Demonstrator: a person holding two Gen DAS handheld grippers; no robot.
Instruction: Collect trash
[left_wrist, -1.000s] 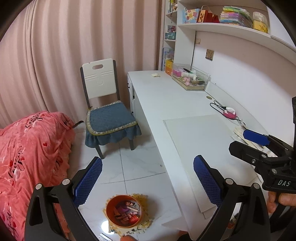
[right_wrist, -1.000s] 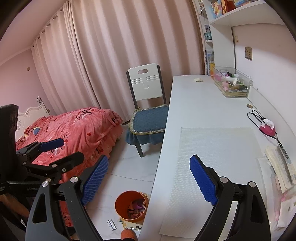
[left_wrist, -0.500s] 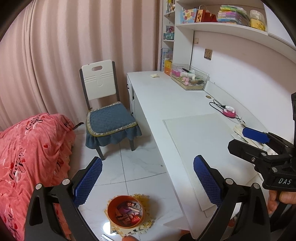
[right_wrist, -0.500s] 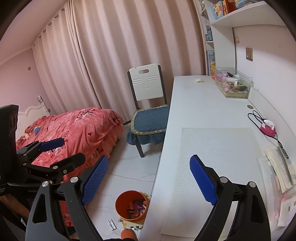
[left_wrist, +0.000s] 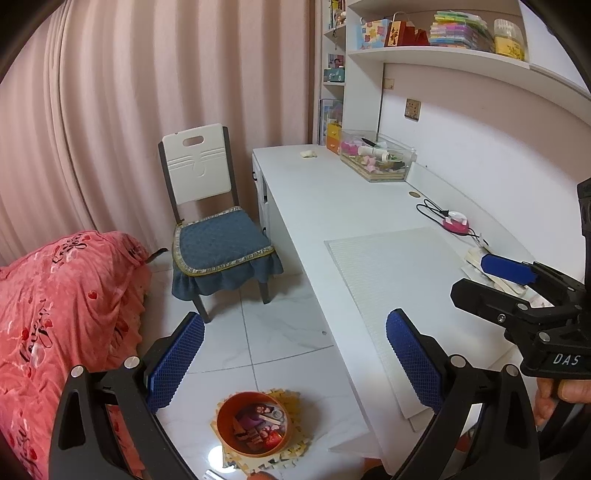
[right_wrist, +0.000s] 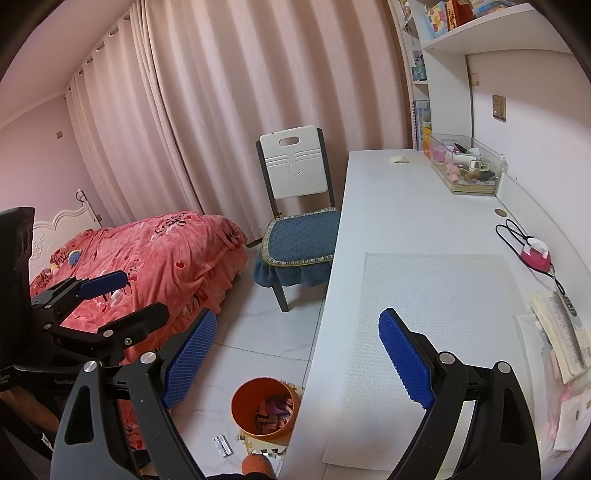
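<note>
A small crumpled white scrap (left_wrist: 308, 154) lies at the far end of the white desk (left_wrist: 332, 206); it also shows in the right wrist view (right_wrist: 399, 159). An orange bin (left_wrist: 252, 423) with wrappers inside stands on the floor beside the desk, also in the right wrist view (right_wrist: 264, 411). My left gripper (left_wrist: 295, 363) is open and empty above the floor and desk edge. My right gripper (right_wrist: 297, 363) is open and empty over the desk's near edge. Each gripper shows in the other's view, the right one (left_wrist: 517, 284) over the desk, the left one (right_wrist: 110, 299) by the bed.
A chair with a blue cushion (left_wrist: 218, 243) stands by the desk. A bed with a red cover (right_wrist: 147, 258) is at the left. On the desk are a white mat (right_wrist: 436, 295), a clear box of items (left_wrist: 376, 158), a pink device with cable (left_wrist: 456, 223), and papers (right_wrist: 561, 332).
Both grippers have drifted slightly forward and up; the bin sits a little lower in the left wrist view. Both stay open and empty.
</note>
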